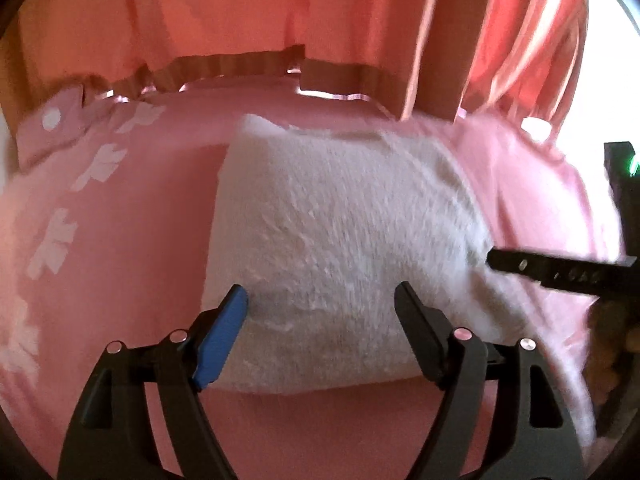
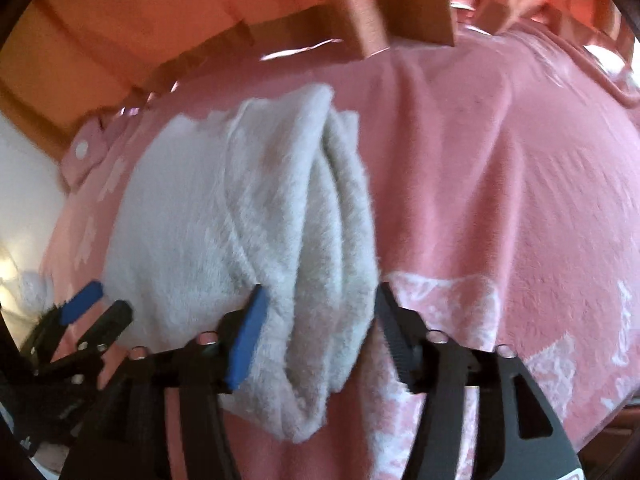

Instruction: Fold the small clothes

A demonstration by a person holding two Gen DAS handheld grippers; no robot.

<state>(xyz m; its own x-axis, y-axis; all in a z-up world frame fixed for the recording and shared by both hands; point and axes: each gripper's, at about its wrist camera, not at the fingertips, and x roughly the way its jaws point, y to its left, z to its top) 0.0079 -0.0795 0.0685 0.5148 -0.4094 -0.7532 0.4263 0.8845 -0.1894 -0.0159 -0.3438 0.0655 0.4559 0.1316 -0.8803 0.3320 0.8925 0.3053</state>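
Right wrist view: folded white fleece garment [image 2: 240, 220] lies on pink blanket [image 2: 500, 200]; both grippers' jaws spread, folding apparently nearly complete.

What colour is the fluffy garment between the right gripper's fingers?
White; the fluffy garment shows best in the right wrist view, lying on pink bedding.

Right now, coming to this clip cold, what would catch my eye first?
The fluffy white garment stands out, folded into a thick bundle in the middle of the pink blanket with white patterns. The left tool is open at the bundle's near edge, while the open right tool straddles its layered end. Behind, orange curtains fill the background.
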